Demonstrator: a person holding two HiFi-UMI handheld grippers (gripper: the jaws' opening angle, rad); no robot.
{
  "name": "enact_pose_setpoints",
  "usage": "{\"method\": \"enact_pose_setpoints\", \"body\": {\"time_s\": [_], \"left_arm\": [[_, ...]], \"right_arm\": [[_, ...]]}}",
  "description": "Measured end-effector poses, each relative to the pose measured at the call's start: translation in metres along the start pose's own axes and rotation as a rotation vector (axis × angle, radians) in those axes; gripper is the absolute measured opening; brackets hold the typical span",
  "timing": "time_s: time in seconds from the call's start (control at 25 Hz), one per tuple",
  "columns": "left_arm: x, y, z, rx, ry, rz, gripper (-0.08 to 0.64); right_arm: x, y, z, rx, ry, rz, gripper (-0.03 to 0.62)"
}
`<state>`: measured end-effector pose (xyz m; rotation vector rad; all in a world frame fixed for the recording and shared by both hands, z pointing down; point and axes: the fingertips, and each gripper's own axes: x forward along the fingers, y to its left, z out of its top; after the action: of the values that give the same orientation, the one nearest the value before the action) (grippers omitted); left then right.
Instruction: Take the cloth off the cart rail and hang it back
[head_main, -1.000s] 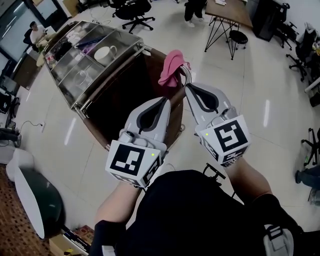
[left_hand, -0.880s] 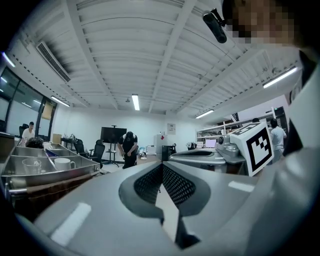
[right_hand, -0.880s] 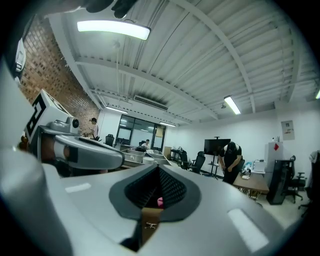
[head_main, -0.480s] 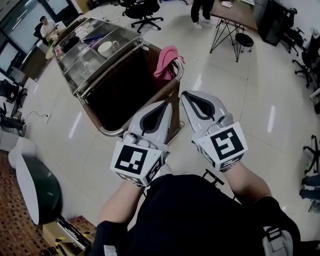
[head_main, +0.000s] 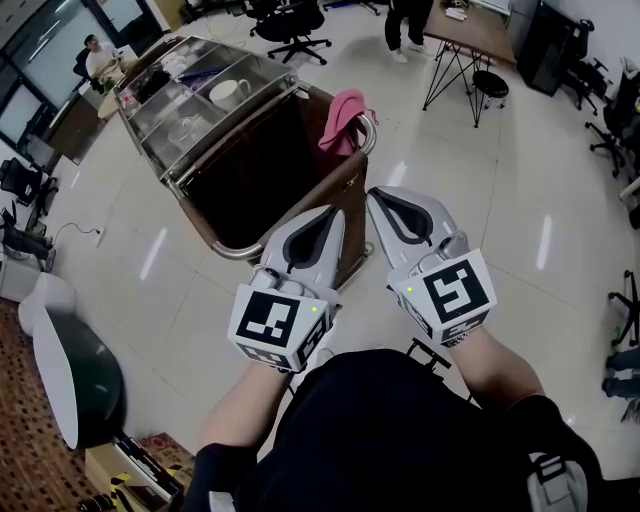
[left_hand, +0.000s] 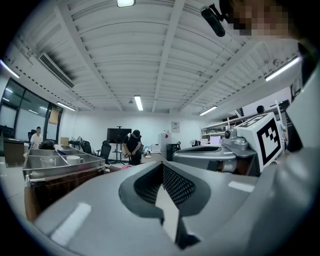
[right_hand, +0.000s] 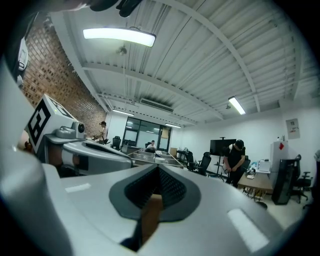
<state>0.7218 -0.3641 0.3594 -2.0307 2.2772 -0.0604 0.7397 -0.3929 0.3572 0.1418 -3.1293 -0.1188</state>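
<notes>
We are holding the left gripper (head_main: 332, 211) and right gripper (head_main: 376, 196) clenched and empty, side by side near the cart (head_main: 250, 175), while the pink cloth (head_main: 343, 118) is hanging over its rail (head_main: 371, 141).

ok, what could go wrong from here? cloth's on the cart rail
1. The left tool and right tool are both shut and short of the pink cloth. One must open first, or it may just shove the cloth off the rail.
2. The cloth hangs bunched at the rail's corner, so a shallow pinch could slip.
</notes>
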Motion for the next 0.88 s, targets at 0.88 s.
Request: {"method": "enact_pose_setpoints", "body": {"time_s": [0.88], "left_arm": [[-0.048,0.013,-0.009,0.016,-0.06,-0.045,0.0]], "right_arm": [[0.0,0.05,0.005,-0.1,-0.085,-0.05,0.0]]}}
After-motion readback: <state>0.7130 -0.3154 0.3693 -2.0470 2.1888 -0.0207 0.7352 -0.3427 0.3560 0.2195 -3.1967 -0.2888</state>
